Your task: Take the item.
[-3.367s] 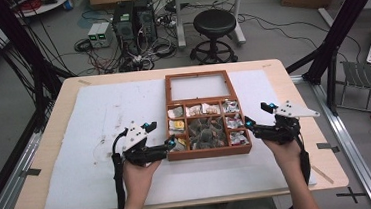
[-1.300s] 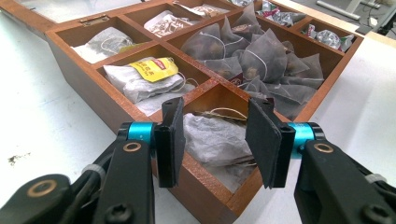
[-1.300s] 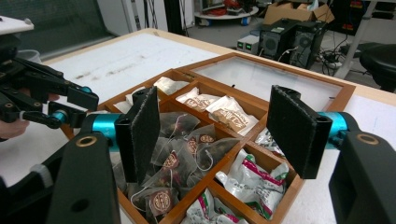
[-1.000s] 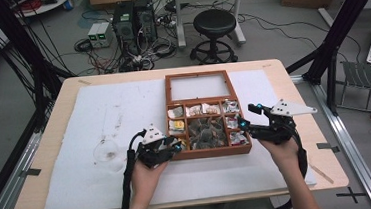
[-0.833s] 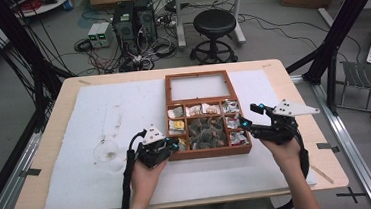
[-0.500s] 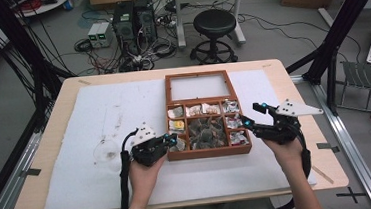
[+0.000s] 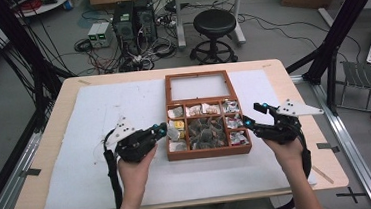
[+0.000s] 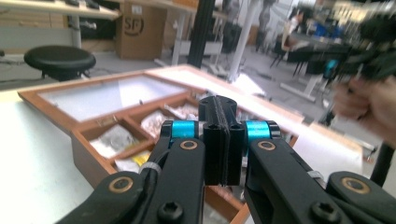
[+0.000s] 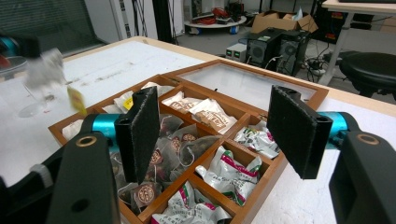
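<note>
The left gripper point(image 7: 161, 132) has just been closing its jaws on a tea bag point(image 9: 46, 70) with a yellow tag at the left edge of the wooden box point(image 7: 210, 151), and now lifts it clear of the compartment it came from.

wooden box point(image 7: 210, 152) with a glazed lid section sits mid-table on the white sheet point(image 7: 77, 158), its compartments full of tea bags. left gripper point(image 7: 161, 131) at the box's left edge, holding a pale tea bag point(image 7: 174, 133) over the left compartments. right gripper point(image 7: 252, 115) just beside the box's right edge.
</note>
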`<state>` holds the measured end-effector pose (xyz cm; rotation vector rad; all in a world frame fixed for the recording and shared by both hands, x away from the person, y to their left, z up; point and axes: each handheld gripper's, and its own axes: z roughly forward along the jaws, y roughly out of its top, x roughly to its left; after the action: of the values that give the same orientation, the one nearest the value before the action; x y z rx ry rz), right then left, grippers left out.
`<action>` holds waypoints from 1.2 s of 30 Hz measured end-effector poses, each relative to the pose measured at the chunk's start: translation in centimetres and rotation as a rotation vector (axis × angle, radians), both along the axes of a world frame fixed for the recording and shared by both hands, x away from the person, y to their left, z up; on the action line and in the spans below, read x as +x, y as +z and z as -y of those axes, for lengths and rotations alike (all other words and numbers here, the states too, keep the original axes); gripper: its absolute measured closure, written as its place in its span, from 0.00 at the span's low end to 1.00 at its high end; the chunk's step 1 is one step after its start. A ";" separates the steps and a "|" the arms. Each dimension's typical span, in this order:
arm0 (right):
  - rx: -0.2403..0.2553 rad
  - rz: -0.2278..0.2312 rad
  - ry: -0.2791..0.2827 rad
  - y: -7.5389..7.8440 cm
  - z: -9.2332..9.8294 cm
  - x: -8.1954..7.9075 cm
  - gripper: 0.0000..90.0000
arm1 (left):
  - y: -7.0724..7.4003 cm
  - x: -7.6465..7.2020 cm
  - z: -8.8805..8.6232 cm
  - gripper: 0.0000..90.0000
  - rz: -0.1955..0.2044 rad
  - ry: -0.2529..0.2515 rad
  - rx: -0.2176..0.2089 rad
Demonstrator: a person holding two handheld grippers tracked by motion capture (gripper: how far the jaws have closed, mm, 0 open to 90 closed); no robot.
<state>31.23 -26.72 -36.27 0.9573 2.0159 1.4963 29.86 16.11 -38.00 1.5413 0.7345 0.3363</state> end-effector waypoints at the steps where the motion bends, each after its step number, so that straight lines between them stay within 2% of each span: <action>1: 0.000 0.000 0.001 0.0 0.0 0.0 0.40 | 0.3 -0.1 -0.3 0.99 0.005 0.006 -0.012; 5: 0.002 -0.002 -0.001 0.0 0.1 0.0 0.40 | 1.5 -0.7 -1.8 0.99 0.017 0.030 -0.040; 9: 0.003 -0.004 -0.003 -0.1 0.2 0.0 0.40 | 2.5 -1.4 -3.1 0.99 0.029 0.058 -0.034; 12: 0.004 -0.004 -0.005 -0.1 0.2 0.0 0.40 | 3.1 -1.8 -3.9 0.99 0.038 0.077 -0.014; 21: 0.002 -0.007 -0.009 -0.2 0.3 0.0 0.40 | 4.4 -3.5 -7.1 0.99 0.052 0.127 0.001; 27: 0.000 -0.008 -0.010 -0.3 0.3 0.0 0.39 | 4.5 -4.9 -9.5 0.99 0.059 0.180 0.014; 36: 0.001 -0.016 -0.016 -0.5 0.5 0.1 0.40 | 3.2 -6.9 -12.9 0.99 0.045 0.302 0.082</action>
<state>31.29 -27.20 -36.74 0.9867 2.0137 1.4861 23.00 29.05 -34.82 1.4947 0.9293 0.6297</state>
